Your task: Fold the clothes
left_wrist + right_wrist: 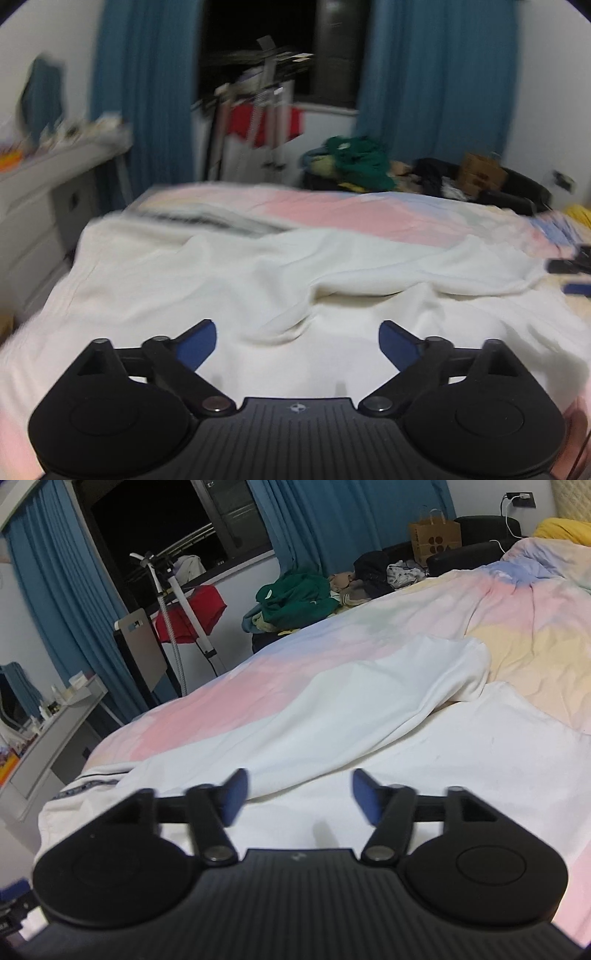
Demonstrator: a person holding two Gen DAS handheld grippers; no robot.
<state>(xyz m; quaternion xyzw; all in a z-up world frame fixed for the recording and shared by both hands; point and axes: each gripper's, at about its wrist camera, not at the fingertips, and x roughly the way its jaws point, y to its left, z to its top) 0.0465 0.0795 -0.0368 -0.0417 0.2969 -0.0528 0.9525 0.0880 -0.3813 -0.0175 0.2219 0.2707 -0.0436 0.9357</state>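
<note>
since the white garment [369,709] lies spread on the pastel bedspread [535,635] with one sleeve, seemingly, laid across it, the left gripper [297,345] and right gripper [299,795] hover over it spread wide, grasping nothing; probably seeking a hold.

Bed [524,635], pastel pink-yellow-blue cover, fills frame centre and right; white garment [369,701] spread rumpled across lower middle, sleeve folded over.

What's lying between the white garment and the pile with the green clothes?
In the right wrist view, only a stretch of the pastel bedspread separates the white garment from the green clothes.
</note>
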